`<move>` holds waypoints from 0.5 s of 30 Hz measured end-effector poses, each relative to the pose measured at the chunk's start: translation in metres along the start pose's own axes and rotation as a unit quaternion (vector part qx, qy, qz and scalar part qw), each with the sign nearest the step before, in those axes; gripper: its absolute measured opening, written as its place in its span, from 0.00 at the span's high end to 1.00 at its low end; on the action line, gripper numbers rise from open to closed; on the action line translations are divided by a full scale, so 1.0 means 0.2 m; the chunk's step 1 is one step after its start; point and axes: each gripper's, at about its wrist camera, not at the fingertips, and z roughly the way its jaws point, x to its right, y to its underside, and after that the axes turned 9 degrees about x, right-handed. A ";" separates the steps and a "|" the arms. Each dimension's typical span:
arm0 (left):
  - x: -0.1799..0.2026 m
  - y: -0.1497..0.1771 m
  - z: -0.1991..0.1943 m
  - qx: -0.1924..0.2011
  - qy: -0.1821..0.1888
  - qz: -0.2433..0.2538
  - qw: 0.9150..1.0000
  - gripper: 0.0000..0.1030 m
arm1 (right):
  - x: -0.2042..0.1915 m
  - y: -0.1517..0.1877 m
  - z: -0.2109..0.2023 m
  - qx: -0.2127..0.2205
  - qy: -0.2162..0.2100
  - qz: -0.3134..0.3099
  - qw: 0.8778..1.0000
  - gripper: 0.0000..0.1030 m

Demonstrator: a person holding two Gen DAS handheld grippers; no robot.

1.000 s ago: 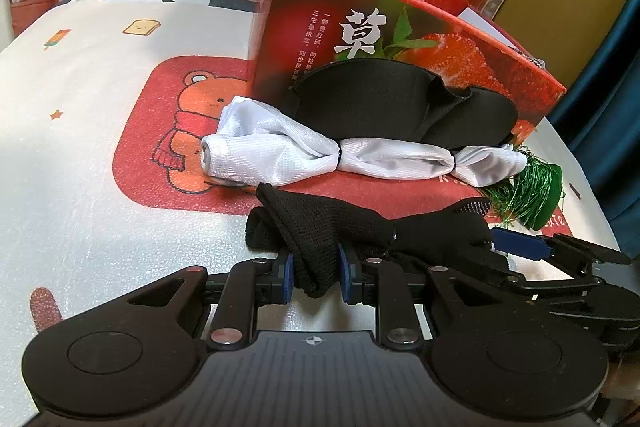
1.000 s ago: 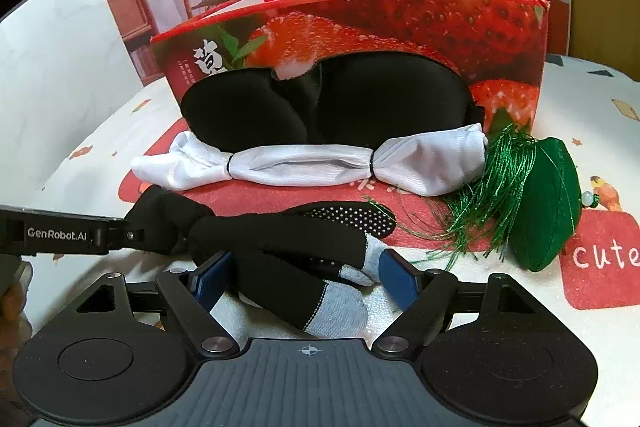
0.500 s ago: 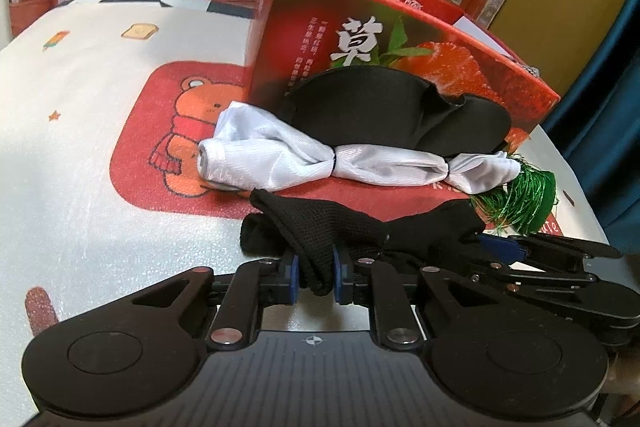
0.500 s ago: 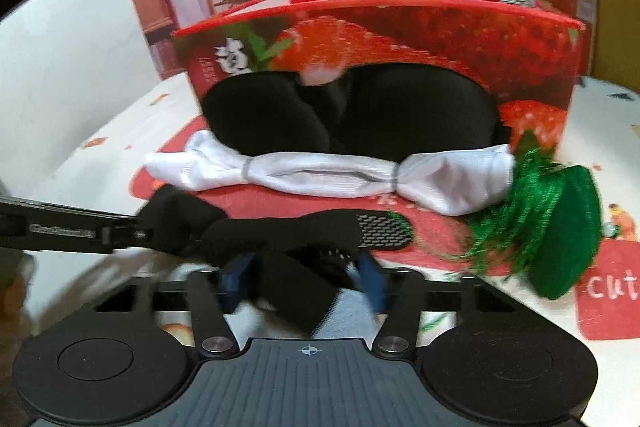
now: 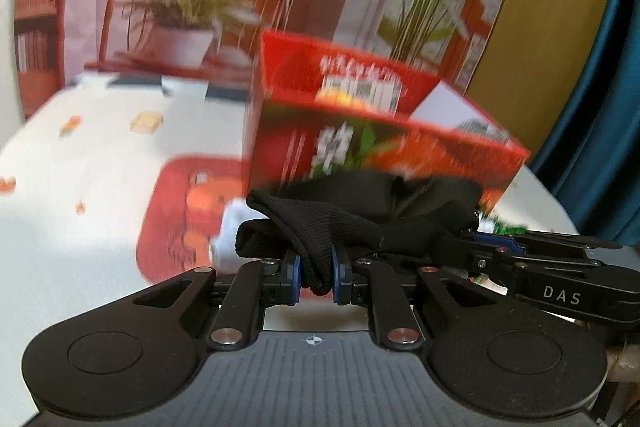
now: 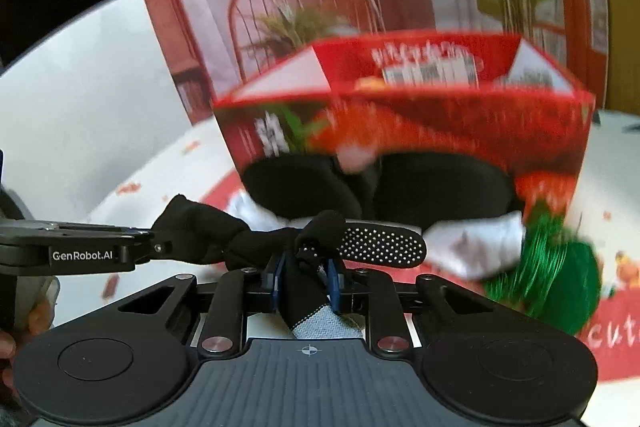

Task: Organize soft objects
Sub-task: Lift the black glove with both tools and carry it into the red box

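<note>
Both handheld grippers were clamped on one pair of black socks, tied together in a knot, and held it clear of the table. Left gripper [image 5: 316,270] pinched a fold of the black knit between its blue pads, its jaws nearly together, while the right gripper [image 6: 306,281] had just been closing and gripped the other end, where a grey toe [image 6: 324,323] hung down toward its camera. From the right-hand view the black socks [image 6: 256,241] stretched sideways between the two tools, one sole studded with white grip dots [image 6: 384,245] pointing right. A person's fingers [image 6: 38,311] showed at the far left edge, around the left tool's handle. Behind the socks stood an open red strawberry-printed box [image 6: 440,123], its flaps up, with a black padded eye mask [image 6: 440,187] leaning against its front wall. At the foot of the mask lay a white cloth bundle [image 6: 476,243] cinched in places, and just right of that a green tasselled pouch [image 6: 560,279]. All of it sat on a white tablecloth [image 5: 100,155] printed with red cartoon panels. Both views were blurred, so the box lettering could not be read. A potted plant [image 5: 184,27] and a wire-backed chair appeared on the backdrop beyond the table.
</note>
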 end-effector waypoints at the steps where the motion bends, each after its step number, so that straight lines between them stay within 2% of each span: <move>1: 0.01 -0.03 -0.01 0.008 0.002 0.004 1.000 0.85 | -0.01 -0.03 -0.01 0.008 -0.001 -0.004 1.000 0.81; 7: 0.08 -0.16 -0.06 0.039 0.008 0.025 0.999 0.85 | -0.01 -0.18 -0.07 0.050 -0.001 -0.013 0.999 0.81; 15: 0.14 -0.23 -0.05 0.033 0.022 0.027 0.999 0.85 | 0.03 -0.28 -0.09 0.065 0.009 -0.021 0.998 0.81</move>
